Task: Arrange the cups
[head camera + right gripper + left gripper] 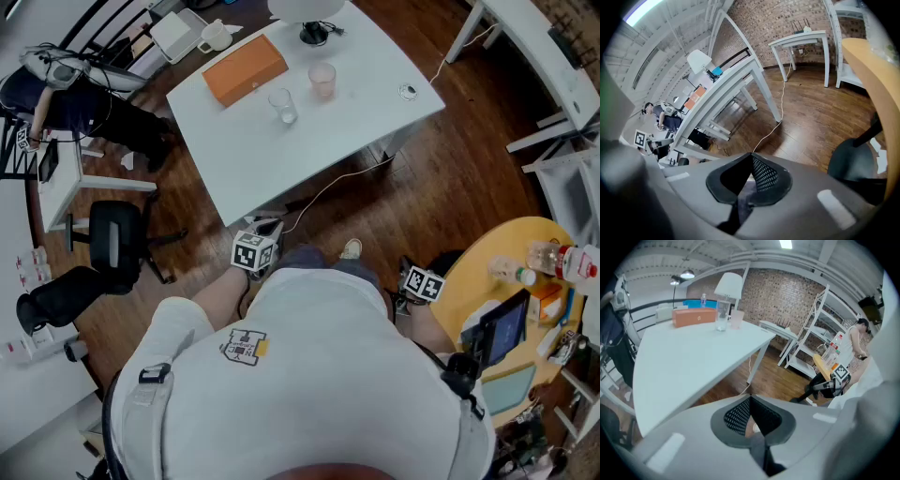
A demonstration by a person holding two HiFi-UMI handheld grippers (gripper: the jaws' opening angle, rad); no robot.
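Your left gripper (752, 420) has its jaws fully together with nothing between them. Your right gripper (750, 180) is in the same condition: closed and empty. Both hang low at your sides, angled down toward the wooden floor (450, 178), well apart from the work.

The clear glass cup (283, 105) and the pink translucent cup (322, 81) stand upright, near each other, on the white table (309, 150) ahead of you, near the orange rectangular box (245, 69).

Likely faults from this position:
- Closed jaws reaching a cup would push it over instead of gripping it. Open them before the approach.
- The cups stand close together, so jaws spread around one may strike the other.
- The glass cup is probably slippery and hard to see against the white top.
- The white cable (328, 187) crosses the floor between you and the table and is a trip hazard.
- The right gripper is near the round yellow table (469, 272), so a careless upward swing may clip its rim.
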